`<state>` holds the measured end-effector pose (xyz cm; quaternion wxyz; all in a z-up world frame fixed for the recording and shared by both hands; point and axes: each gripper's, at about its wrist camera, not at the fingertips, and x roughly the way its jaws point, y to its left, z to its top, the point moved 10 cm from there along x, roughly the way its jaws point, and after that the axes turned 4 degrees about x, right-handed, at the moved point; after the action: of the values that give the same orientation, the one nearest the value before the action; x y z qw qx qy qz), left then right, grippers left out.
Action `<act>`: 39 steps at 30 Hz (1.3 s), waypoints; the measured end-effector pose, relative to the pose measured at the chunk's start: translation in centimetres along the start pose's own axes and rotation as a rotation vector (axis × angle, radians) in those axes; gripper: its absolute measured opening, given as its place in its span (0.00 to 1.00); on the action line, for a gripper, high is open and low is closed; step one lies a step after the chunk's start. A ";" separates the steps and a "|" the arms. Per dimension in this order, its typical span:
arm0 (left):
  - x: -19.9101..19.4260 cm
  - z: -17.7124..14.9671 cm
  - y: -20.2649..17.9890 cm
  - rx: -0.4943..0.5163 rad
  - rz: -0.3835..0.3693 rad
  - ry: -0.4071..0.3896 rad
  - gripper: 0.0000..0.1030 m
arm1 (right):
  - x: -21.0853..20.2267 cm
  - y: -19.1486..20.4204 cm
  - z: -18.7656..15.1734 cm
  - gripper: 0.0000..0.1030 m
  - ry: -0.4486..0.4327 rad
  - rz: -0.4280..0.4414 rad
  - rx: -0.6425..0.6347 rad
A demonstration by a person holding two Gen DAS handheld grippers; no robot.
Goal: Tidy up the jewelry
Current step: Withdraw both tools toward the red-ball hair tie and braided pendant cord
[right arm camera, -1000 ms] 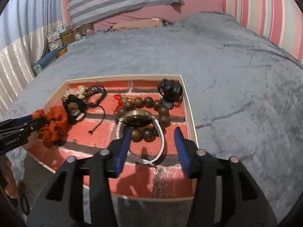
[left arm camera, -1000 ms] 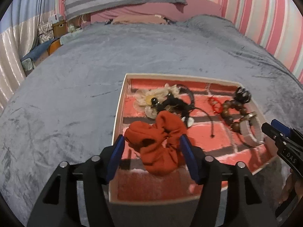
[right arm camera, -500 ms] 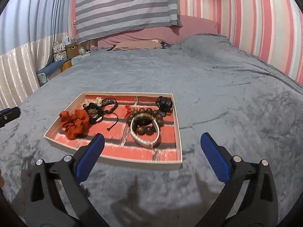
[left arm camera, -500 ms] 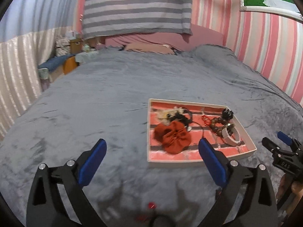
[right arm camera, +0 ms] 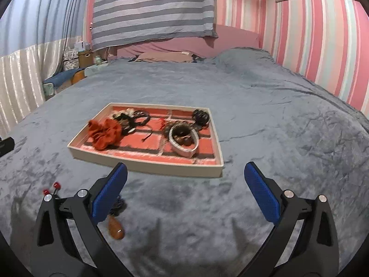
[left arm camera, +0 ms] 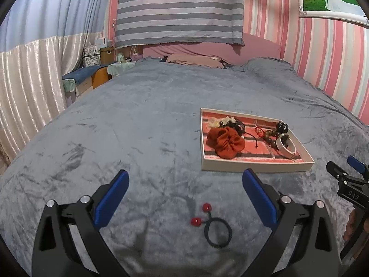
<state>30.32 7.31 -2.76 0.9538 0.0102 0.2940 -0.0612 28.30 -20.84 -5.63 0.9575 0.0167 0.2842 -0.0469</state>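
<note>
A shallow tray with a brick-pattern floor lies on the grey bedspread. It holds a red scrunchie, a wooden bead bracelet, a white band, a black claw clip and dark cords. My left gripper hangs open and empty, near-left of the tray. A black hair tie with two red beads lies on the blanket between its fingers. My right gripper is open and empty in front of the tray. A brown wooden piece lies by its left finger.
The grey bedspread stretches far ahead to a pillow and a pink headboard. Bedside furniture and a pale curtain stand at the left. A pink striped wall runs along the right. The other gripper shows at the right edge, held by a hand.
Both grippers opened wide and pulled back from the tray. The left one let go of the red scrunchie. The right one left the white band and beads. Both items stay in the tray.
</note>
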 end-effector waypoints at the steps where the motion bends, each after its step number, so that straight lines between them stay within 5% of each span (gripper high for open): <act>1: -0.1 -0.3 0.0 -0.003 -0.002 0.003 0.94 | -0.1 0.4 -0.3 0.96 0.001 -0.001 -0.005; 28: 5.7 -7.7 -0.7 0.002 -0.033 0.177 0.94 | 4.0 5.3 -6.8 0.95 0.140 0.070 -0.031; 37: 7.9 -8.5 -0.8 0.000 -0.051 0.230 0.92 | 5.7 6.0 -7.3 0.83 0.184 0.076 -0.052; 39: 8.3 -8.5 -0.7 -0.003 -0.052 0.234 0.84 | 6.1 6.2 -7.4 0.78 0.194 0.079 -0.057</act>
<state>32.30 6.20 -14.39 0.9110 0.0082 0.4036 -0.0840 30.00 -14.71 -15.17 0.9266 0.0053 0.3761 0.0010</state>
